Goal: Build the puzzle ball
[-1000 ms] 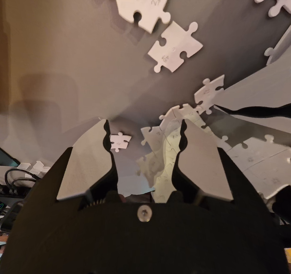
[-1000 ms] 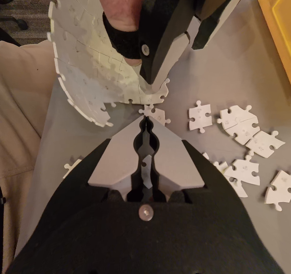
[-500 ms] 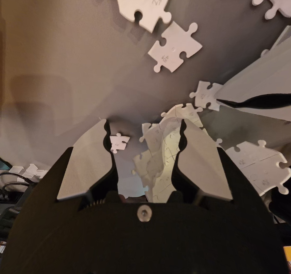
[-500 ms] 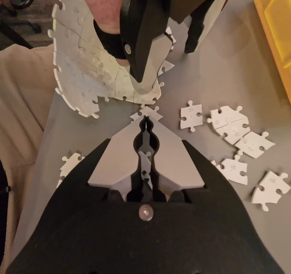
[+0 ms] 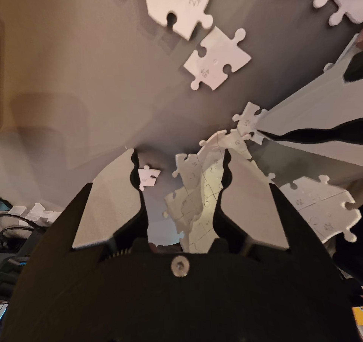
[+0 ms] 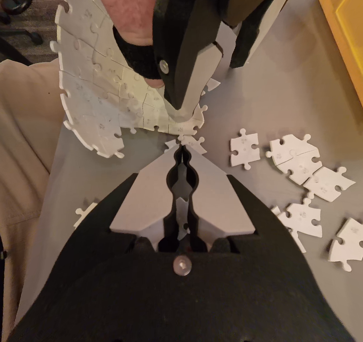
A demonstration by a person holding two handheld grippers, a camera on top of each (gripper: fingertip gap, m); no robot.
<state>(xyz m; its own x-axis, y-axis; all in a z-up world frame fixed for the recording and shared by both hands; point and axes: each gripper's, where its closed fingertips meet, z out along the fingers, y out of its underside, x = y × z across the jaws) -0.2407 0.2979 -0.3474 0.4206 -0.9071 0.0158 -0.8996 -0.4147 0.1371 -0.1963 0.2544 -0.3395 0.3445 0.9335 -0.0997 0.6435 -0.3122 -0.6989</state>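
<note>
The partly built puzzle ball (image 6: 102,100) is a curved white shell, tilted on its edge at the grey table's (image 6: 265,100) near left. A person's hand (image 6: 133,8) steadies it from inside. My left gripper (image 6: 207,86) is open; one finger (image 6: 198,81) lies inside the shell's rim and the other is outside it. In the left wrist view the shell (image 5: 198,195) sits beside my left gripper's (image 5: 179,151) right finger. My right gripper (image 6: 181,145) is shut on a white puzzle piece (image 6: 193,143), which touches the shell's lower rim. The piece also shows in the left wrist view (image 5: 247,122).
Several loose white pieces (image 6: 244,149) and a joined pair (image 6: 294,155) lie on the table to the right. More pieces (image 5: 218,61) lie ahead of the left gripper. A yellow bin (image 6: 345,28) stands at the far right. Beige cloth (image 6: 23,116) lies past the table's left edge.
My right gripper has carried its piece towards the shell until it meets the rim. The shell and left gripper shifted slightly. Both grippers keep their state.
</note>
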